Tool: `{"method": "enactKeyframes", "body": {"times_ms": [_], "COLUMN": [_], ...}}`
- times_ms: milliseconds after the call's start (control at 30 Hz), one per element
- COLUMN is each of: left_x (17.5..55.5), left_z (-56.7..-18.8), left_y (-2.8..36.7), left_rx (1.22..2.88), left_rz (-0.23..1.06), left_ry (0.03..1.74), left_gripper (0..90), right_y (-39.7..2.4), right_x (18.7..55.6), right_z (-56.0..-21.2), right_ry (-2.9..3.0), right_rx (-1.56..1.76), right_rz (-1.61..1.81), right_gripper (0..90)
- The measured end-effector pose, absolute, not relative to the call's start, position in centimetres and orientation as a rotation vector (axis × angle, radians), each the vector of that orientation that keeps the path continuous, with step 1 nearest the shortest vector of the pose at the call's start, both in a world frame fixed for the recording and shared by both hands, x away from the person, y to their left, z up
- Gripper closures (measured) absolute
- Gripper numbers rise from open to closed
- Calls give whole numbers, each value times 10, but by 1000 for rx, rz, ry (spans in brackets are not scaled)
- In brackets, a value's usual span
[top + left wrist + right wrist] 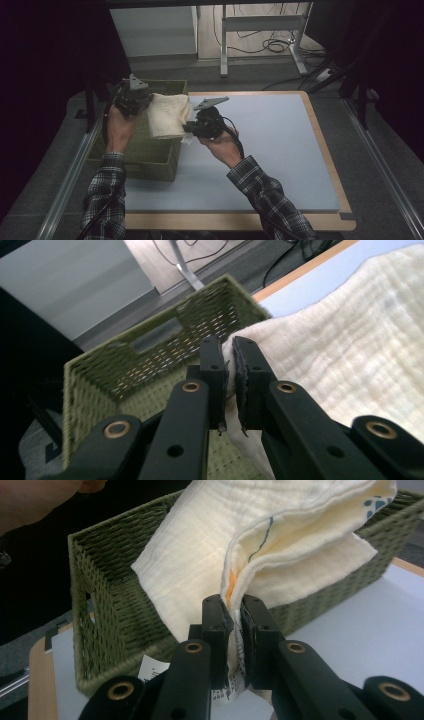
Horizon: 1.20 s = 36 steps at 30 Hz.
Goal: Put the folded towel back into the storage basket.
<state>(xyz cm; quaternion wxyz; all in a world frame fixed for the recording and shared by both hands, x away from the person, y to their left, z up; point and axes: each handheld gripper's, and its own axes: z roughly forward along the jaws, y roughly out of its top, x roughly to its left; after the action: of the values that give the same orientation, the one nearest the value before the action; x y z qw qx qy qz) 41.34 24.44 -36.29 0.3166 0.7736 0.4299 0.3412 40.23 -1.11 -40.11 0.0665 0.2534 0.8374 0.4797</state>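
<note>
- A folded cream cloth (169, 116) is held up between two grippers above the green woven basket (150, 160) at the desk's (280, 150) left edge, its long axis running across the basket's right rim.
- The left gripper (145, 100) is clamped nearly shut on the cloth's far corner, over the basket's interior.
- The right gripper (187, 127) is closed just as tightly on the near folded edge, beside the basket's right wall.
- A lowering into the basket, directly beneath, appears to be next.
</note>
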Motion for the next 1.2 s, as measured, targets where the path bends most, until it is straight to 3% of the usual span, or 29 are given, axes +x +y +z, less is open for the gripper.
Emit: {"method": "enactKeyframes", "body": {"times_ms": [800,1200], "left_x": [406,413], "left_z": [-395,-420], "left_y": [319,330], "left_rx": [2073,2104], "left_rz": [898,851], "left_ry": [1293,1313], "left_gripper": [839,838], "right_y": [89,117], "right_x": [400,397], "right_z": [-430,-440], "right_ry": [2644,2688], "right_rx": [658,599], "right_rz": [1349,1238], "right_gripper": [818,818]}}
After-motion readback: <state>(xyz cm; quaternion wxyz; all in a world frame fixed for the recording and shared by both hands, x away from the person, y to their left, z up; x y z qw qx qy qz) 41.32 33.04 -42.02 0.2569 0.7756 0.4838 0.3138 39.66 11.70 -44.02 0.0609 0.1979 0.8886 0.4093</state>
